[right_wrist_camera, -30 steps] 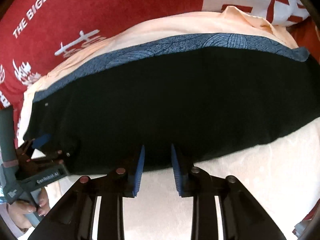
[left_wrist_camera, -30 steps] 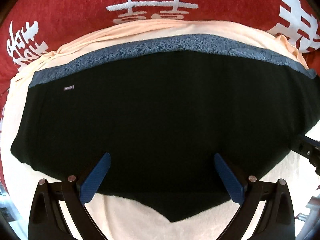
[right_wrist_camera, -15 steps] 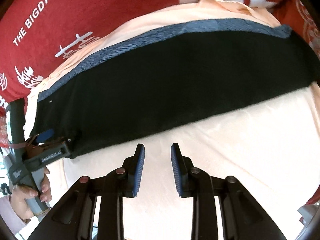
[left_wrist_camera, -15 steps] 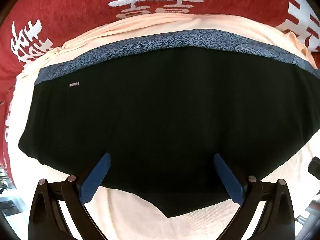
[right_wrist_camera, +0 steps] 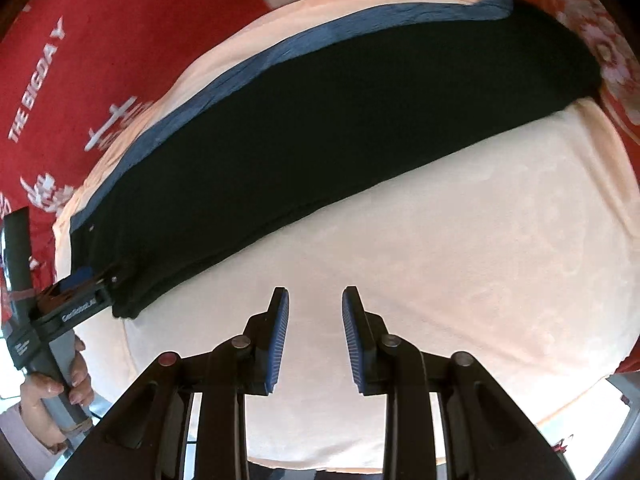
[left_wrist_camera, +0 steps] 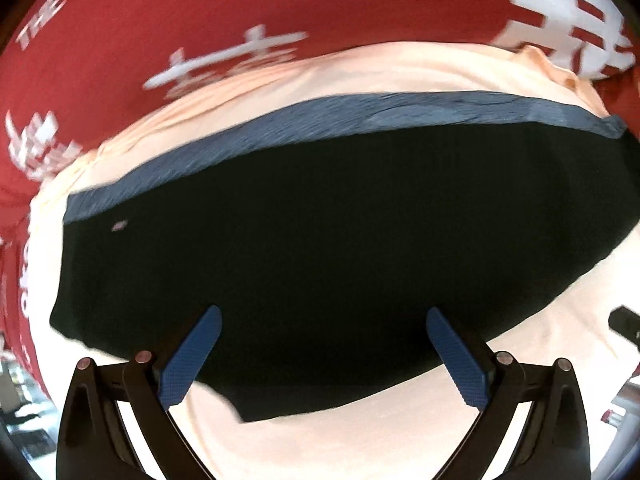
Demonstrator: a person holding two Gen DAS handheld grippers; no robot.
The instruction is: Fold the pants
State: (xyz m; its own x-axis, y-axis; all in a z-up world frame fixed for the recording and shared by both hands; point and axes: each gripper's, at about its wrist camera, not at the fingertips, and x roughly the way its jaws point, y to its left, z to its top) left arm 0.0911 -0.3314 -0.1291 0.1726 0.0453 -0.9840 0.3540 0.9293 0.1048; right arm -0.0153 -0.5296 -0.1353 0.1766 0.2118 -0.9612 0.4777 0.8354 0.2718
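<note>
Lying flat on peach towel (right_wrist_camera: 460,240): black pants (right_wrist_camera: 320,128). Left gripper (left_wrist_camera: 324,352) gaping wide at six o'clock; right gripper (right_wrist_camera: 315,332) narrowly parted, gripping nothing.

surface: peach towel (right_wrist_camera: 460,248) | under: red cloth (left_wrist_camera: 280,4), white lettering | light: bright, probably daylight

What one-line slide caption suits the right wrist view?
Right gripper, jaws apart and empty, over the peach cloth beside the folded black pants.
</note>
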